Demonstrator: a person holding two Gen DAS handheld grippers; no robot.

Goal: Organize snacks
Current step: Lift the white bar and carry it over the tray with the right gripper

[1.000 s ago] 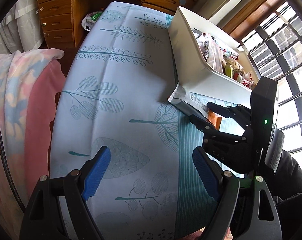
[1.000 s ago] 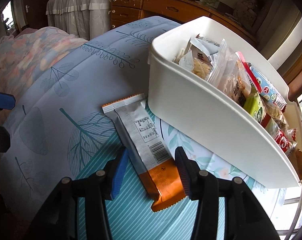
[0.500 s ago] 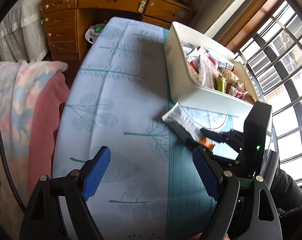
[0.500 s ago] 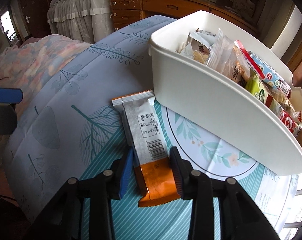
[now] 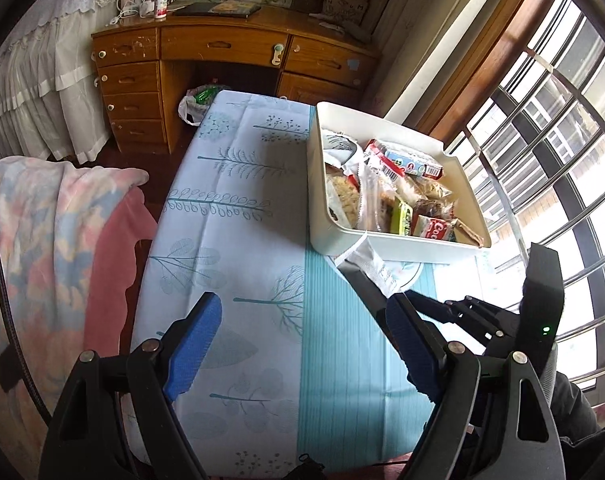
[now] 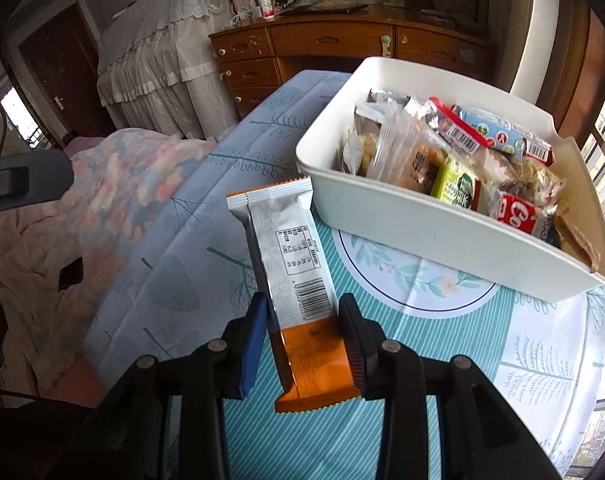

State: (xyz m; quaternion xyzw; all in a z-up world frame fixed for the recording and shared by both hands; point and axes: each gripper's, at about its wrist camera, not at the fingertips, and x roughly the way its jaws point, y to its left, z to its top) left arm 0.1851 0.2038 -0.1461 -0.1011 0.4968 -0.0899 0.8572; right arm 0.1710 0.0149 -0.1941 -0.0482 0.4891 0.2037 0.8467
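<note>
While the left gripper (image 5: 302, 344) stands wide and empty, the right gripper (image 6: 302, 336), jaws just closed, pinches the light, crinkly silver-and-orange foil snack bar (image 6: 290, 280) by its near orange end.

One white bin (image 6: 442, 232) stands on one table (image 5: 262, 240), and one orange-and-silver snack bar (image 6: 298, 280) is outside the bin. Inside the bin the wrappers overlap, so an exact count cannot be made; at least seven packets show, among them one green packet (image 6: 456, 190), one red packet (image 6: 516, 212) and one blue-and-red box (image 6: 502, 138). There are two grippers, left (image 5: 306, 344) and right (image 6: 302, 336), and one wooden desk (image 5: 230, 60) with one small bottle (image 5: 161, 2) on it.
</note>
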